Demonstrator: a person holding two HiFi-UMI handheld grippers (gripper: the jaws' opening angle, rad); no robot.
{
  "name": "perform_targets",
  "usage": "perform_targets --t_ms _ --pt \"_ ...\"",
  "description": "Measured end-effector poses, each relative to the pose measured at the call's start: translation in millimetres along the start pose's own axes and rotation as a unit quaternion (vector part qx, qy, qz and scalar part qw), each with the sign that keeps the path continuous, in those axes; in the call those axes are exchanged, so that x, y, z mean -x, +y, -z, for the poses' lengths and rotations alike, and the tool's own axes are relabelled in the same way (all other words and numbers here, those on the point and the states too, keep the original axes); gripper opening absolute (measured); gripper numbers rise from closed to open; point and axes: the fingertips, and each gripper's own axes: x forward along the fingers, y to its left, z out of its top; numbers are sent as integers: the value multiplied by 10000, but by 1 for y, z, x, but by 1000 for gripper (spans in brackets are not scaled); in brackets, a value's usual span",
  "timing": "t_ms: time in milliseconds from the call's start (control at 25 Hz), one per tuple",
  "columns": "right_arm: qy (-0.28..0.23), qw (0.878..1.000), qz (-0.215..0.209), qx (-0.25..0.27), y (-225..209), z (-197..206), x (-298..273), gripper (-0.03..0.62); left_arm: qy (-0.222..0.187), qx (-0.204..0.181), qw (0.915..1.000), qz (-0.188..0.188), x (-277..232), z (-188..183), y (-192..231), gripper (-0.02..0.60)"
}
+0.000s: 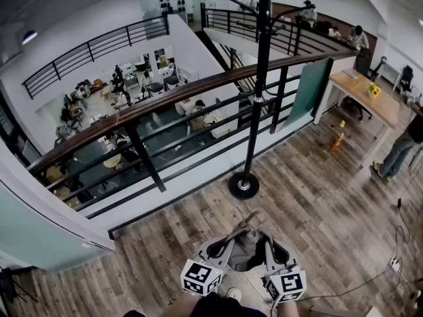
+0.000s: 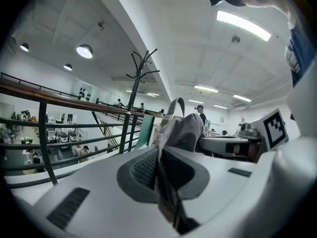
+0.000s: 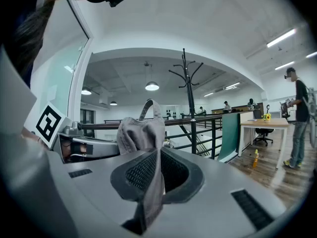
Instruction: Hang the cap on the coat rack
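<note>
A grey cap (image 1: 247,248) hangs stretched between my two grippers, low in the head view and just in front of me. My left gripper (image 1: 228,243) is shut on one edge of the cap (image 2: 185,129), with the fabric pinched between its pads. My right gripper (image 1: 268,244) is shut on the other edge of the cap (image 3: 140,133). The black coat rack (image 1: 258,91) stands on a round base (image 1: 243,185) on the wood floor ahead of the grippers. Its hooks branch at the top (image 2: 142,66) and rise above the cap in the right gripper view (image 3: 187,76).
A wood-topped black railing (image 1: 165,101) runs behind the rack, with an open lower floor beyond it. At the right stand a wooden desk (image 1: 367,94), a bottle on the floor (image 1: 338,141) and a person (image 1: 400,147). Cables (image 1: 396,243) lie at the far right.
</note>
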Motion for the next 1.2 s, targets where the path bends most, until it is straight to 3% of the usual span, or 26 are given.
perform_targets --t_ms 560,1000,1200 --pt "81 9999 20 -110 13 -2 8 31 -86 -94 9999 -12 11 -13 0 18" --pt "-89 9995 297 -59 20 -5 -20 35 -229 86 9996 134 12 -21 31 18" --pt "-160 9991 187 -346 3 0 -32 35 -130 253 9992 286 -8 -19 34 18"
